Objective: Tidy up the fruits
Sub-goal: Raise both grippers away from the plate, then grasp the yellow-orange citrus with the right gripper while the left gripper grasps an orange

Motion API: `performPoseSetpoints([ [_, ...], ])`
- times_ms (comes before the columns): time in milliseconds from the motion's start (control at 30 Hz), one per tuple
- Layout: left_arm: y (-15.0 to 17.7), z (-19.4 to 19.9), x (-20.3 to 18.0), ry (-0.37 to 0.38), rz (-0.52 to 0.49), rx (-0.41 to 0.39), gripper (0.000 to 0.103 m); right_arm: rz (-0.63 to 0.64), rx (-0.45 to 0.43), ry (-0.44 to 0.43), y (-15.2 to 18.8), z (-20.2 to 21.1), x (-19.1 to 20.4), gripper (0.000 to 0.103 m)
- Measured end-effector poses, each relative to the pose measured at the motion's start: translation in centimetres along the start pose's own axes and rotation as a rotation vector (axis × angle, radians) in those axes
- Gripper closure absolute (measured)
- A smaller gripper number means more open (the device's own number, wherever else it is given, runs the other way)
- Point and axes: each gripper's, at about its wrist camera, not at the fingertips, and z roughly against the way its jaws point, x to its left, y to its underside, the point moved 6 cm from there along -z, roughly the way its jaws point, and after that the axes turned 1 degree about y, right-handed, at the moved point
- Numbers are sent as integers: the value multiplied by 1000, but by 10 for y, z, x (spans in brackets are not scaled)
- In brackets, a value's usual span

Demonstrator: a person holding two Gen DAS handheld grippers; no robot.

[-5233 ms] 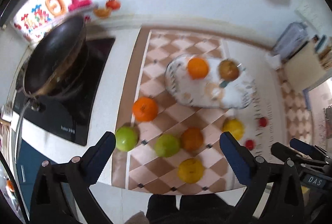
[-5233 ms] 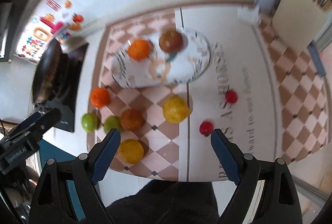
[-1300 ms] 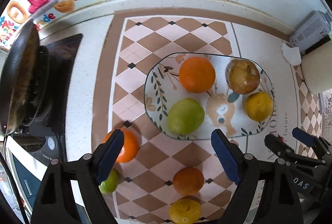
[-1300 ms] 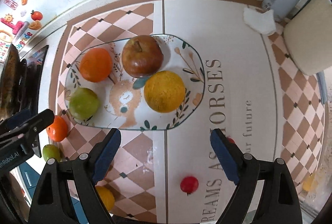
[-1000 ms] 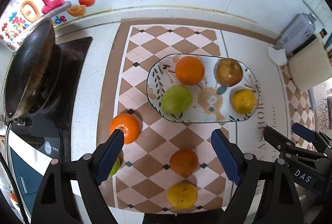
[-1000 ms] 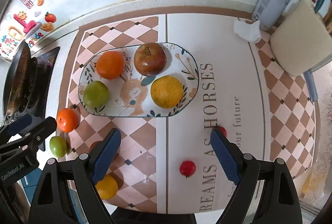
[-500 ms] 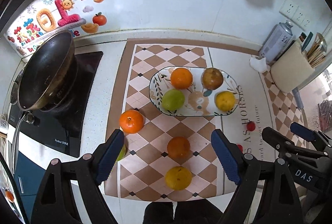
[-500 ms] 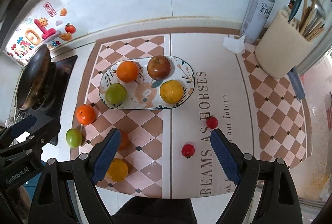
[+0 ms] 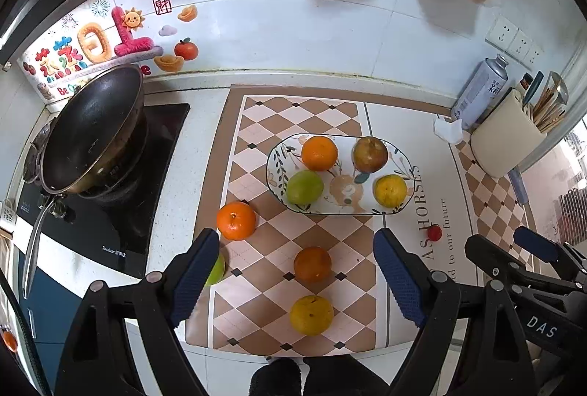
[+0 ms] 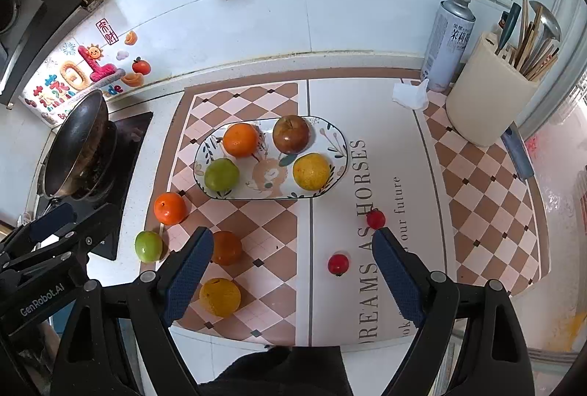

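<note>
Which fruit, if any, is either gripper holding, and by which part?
None. The left gripper and right gripper both hang open and empty above the mat.

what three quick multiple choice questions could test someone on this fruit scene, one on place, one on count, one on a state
1. Where does the small green fruit outside the plate lie?
A. on the plate
B. on the bare counter beside the mat's left edge
C. inside the pan

2. How many fruits sit on the plate?
A. two
B. four
C. six

3. How are the right gripper's fingers?
A. open and empty
B. shut on an orange
C. shut on a small red fruit

Answers:
1 B, the green fruit rests off the mat, near the stove.
2 B, the plate holds an orange, an apple, a green and a yellow fruit.
3 A, the right gripper stands wide with nothing between.
</note>
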Motion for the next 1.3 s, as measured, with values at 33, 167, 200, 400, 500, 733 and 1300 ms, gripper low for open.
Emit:
performPoseSetpoints([
  [33, 0, 0, 0, -1, 1, 2, 17, -4, 2, -1, 0, -2, -1, 13],
  [167, 3, -11, 5, -13, 3, 31, 2, -34, 41, -31, 2, -20, -1, 11],
  [200, 5, -14, 8, -21, 3, 35, 1, -35, 53, -35, 3, -26, -2, 9],
  [400, 22, -36, 41, -141, 7, 73, 1, -14, 229, -105, 40, -92, 23, 9],
  [500, 39, -53, 64, -210, 20, 119, 1, 7, 358, -158, 72, -131, 45, 9],
  [733, 77, -87, 115, -291, 103, 258, 1, 10, 581, -240, 128, -208, 85, 9],
  [1300, 26, -179, 119, -119, 166, 401, 1, 75, 505, -120, 116, -220, 46, 37],
])
